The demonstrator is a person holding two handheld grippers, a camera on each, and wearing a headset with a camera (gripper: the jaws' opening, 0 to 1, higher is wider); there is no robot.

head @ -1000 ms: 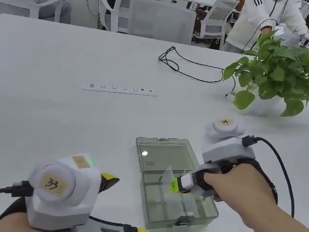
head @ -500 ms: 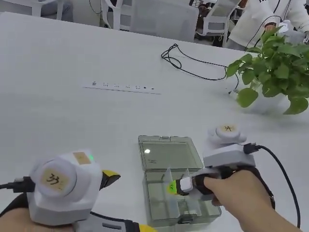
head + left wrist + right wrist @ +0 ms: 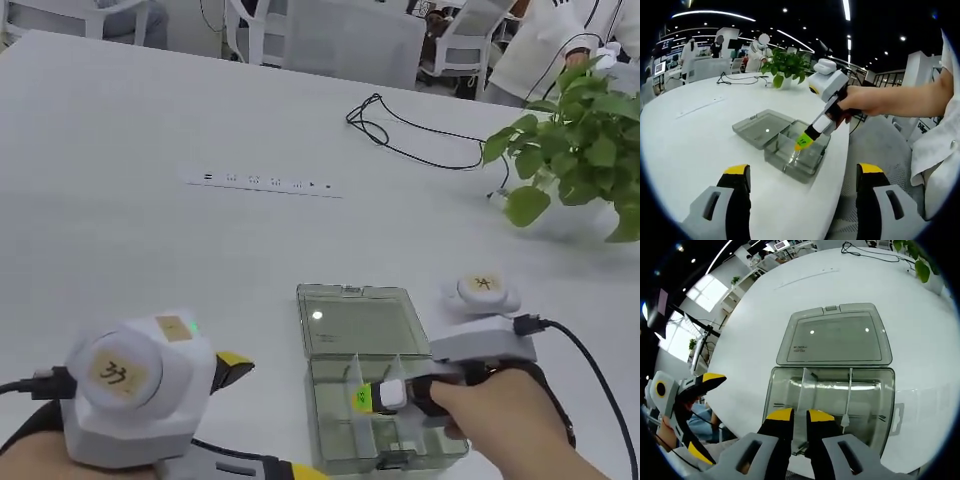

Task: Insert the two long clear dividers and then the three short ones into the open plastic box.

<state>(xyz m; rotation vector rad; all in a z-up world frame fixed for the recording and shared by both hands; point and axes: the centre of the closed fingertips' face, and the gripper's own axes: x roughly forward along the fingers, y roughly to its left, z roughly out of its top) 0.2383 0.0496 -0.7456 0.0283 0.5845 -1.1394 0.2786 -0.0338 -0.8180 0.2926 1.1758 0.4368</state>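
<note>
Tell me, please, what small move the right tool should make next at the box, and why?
Probably open the right tool and lift it straight up. Its jaws pinch a long clear divider that already seems to stand upright in the open box, parallel to a second long divider, so holding on gains little.

**Open table on the left, clutter on the right**

You have bare table [image 3: 130, 200] left of the box [image 3: 320, 430] and beyond its lid [image 3: 362, 322], which lies flat against the box's far edge. A power strip [image 3: 265, 183] lies well beyond that.

On the right, a round white puck [image 3: 483, 290] sits near the lid's corner. A plant [image 3: 585, 140] and a looped cable [image 3: 410, 130] stand farther back.

Inside the box, two upright dividers [image 3: 849, 390] leave narrow lanes. Your right gripper [image 3: 362, 398], jaws closed on the left divider [image 3: 803, 385], blocks the near part. Your left gripper [image 3: 802, 170], jaws wide apart, hangs off the box's left side.
</note>
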